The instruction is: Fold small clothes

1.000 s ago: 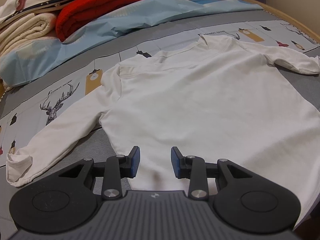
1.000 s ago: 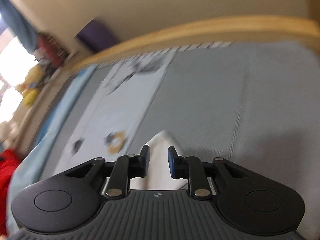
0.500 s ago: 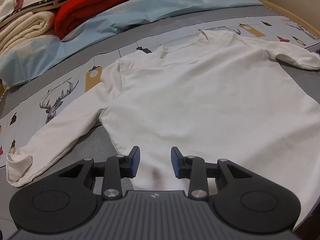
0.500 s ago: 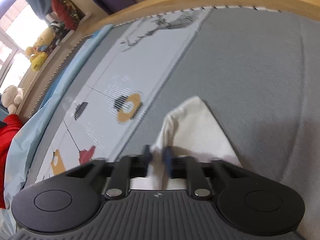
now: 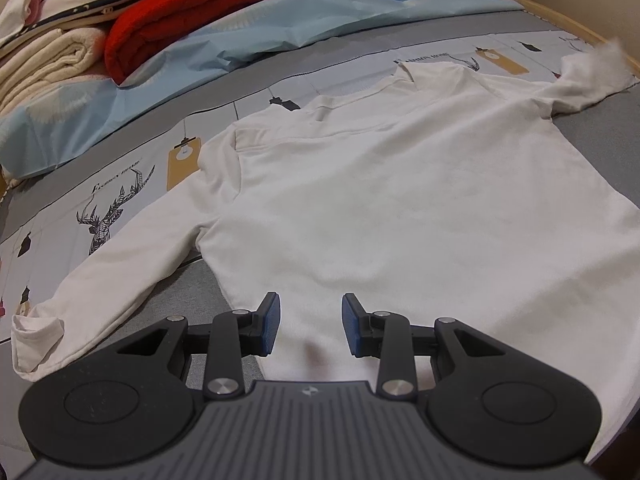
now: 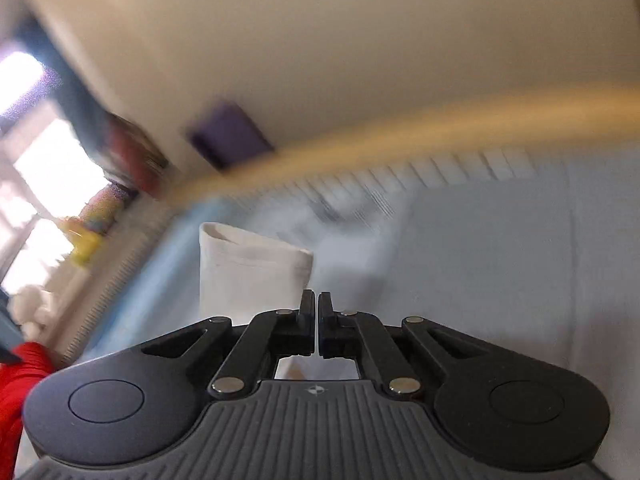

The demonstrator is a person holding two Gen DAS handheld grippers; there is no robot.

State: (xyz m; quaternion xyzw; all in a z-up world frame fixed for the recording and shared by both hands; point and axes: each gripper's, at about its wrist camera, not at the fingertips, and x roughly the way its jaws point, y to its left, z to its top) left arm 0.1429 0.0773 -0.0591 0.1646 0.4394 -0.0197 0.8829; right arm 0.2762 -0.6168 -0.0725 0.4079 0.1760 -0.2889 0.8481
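Note:
A white long-sleeved shirt (image 5: 400,184) lies spread flat on the bed, collar away from me. My left gripper (image 5: 308,326) hovers open over its bottom hem with nothing between the blue pads. One sleeve (image 5: 100,280) stretches out to the left. The other sleeve (image 5: 588,76) rises off the bed at the far right, blurred. In the right wrist view my right gripper (image 6: 318,320) is shut on that sleeve's cuff (image 6: 252,268), which stands up to the left of the jaws.
A light blue sheet (image 5: 200,52), a red quilt (image 5: 188,12) and cream folded blankets (image 5: 44,64) are piled at the far left. The bed's wooden edge (image 6: 400,128) curves round the far right. Grey cover with deer prints (image 5: 108,216) lies under the shirt.
My right gripper closed on the sleeve cuff and lifted it off the bed, swinging the view up toward the wall. The right sleeve now rises. My left gripper stayed put.

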